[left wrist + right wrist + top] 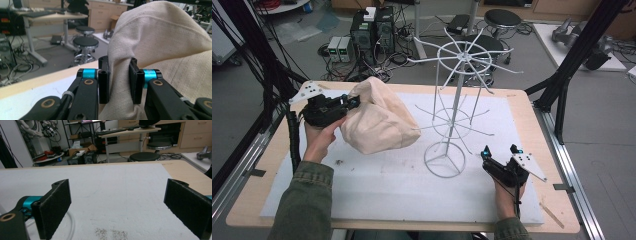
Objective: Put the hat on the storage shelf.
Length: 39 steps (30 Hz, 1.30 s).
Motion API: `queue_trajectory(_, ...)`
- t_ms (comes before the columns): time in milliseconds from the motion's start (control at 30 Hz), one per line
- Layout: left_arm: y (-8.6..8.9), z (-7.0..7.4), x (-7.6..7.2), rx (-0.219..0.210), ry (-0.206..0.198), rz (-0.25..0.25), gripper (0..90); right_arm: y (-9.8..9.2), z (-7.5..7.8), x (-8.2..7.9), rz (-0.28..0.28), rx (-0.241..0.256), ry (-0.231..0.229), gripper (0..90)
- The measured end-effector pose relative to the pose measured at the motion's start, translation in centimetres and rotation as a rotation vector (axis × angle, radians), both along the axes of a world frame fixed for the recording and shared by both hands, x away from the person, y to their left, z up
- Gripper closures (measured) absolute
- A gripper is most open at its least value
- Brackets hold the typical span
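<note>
**Ann:** Cloth bag (pixel 379 120), cream canvas, bulging and slumped, sits left of centre in the high view on the white mat (pixel 377 185) that covers the wooden bench (pixel 547 130). Left tongs (pixel 353 102) are right at its upper left edge.

**Bo:** And they've got it! In the left gripper view the cloth bag (pixel 160 40) fills the right and centre of the frame, and a fold of it runs down between the two black jaws of the left tongs (pixel 120 81). Jaws pressed onto that fold from both sides, canvas bunched tight in between.

**Ann:** Left hand (pixel 319 132) wraps the tool body from below, green sleeve (pixel 307 200) coming up from the lower left corner.

**Bo:** Over to the right. Right tongs (pixel 501 150) rest low on the mat at lower right of the high view, well apart from the bag, jaws spread wide. White wire rack (pixel 457 100) stands between the two tools, its ring base (pixel 444 160) on the mat just left of the right tongs.

**Ann:** Right gripper view confirms it: right tongs (pixel 117 207) gaping, one padded jaw at lower left, the other at far right, bare mat (pixel 112 185) between them and some small dark specks (pixel 111 233) at the bottom centre.

**Bo:** Beyond the bench edge, top of that frame, a black stool (pixel 145 156) and a desk (pixel 127 131).
</note>
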<state>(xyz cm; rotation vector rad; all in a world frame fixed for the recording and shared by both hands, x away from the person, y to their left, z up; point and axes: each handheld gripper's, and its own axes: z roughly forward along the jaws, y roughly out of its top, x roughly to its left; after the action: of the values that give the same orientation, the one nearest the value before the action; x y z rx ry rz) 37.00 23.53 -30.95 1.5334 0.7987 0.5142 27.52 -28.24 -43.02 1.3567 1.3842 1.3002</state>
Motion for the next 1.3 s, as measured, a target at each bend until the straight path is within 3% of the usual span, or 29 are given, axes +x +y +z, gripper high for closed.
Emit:
queue_trajectory(400,1.2,2.9,-1.7,-0.192,-0.076,-0.065,74.5,0.1,0.0,0.0,0.004,0.004,-0.002,6.2)
queue_trajectory(500,1.0,3.9,-2.3,-0.208,-0.120,-0.076,74.5,0.1,0.0,0.0,0.004,0.003,-0.004,6.2)
queue_trajectory(667,0.2,5.5,-3.1,-0.234,-0.159,-0.109,74.5,0.2,0.1,-0.1,0.002,0.008,-0.006,6.2)
queue_trajectory(867,-0.2,7.6,-3.4,-0.325,-0.194,-0.172,74.5,0.2,0.1,-0.1,0.004,0.006,-0.007,6.2)
queue_trajectory(1100,-0.3,9.8,-3.6,-0.375,-0.224,-0.178,74.5,0.1,0.1,-0.1,0.002,0.008,-0.011,6.2)
queue_trajectory(1167,-0.1,10.6,-3.8,-0.391,-0.251,-0.179,74.5,0.2,0.1,-0.1,0.008,0.009,-0.002,6.1)
queue_trajectory(1300,0.5,11.6,-3.9,-0.453,-0.277,-0.192,74.5,0.2,0.0,-0.1,0.010,0.007,-0.001,6.2)
